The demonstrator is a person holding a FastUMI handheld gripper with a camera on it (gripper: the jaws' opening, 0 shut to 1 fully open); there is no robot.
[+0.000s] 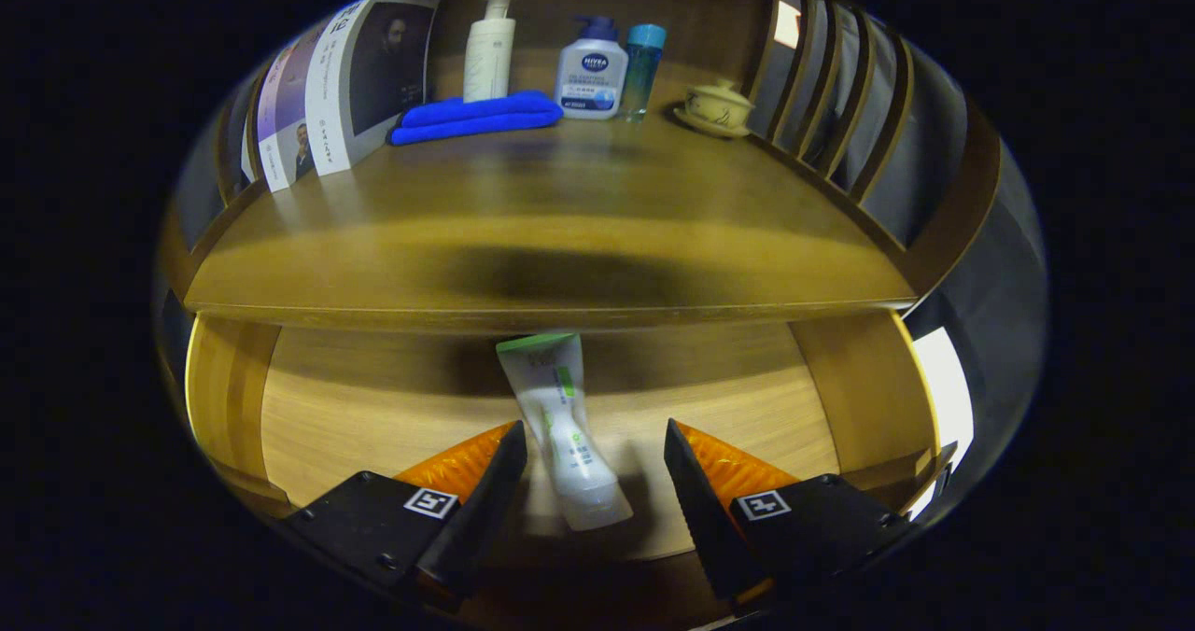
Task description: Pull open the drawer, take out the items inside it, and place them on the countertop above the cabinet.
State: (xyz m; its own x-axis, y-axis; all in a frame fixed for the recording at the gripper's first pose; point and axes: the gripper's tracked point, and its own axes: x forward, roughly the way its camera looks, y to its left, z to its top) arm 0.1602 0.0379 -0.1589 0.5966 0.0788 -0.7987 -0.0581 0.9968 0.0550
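The drawer (392, 407) stands pulled open. A tube (560, 426) lies inside it, below the countertop (560, 239), between the wide-open gripper's (596, 468) fingers, ungrasped; lifting it out remains.

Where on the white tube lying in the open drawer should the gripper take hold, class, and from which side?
Grip the tube across its narrow middle, coming straight down from above. It lies flat on the drawer floor, lengthwise between the open gripper fingers, its flat sides facing them.
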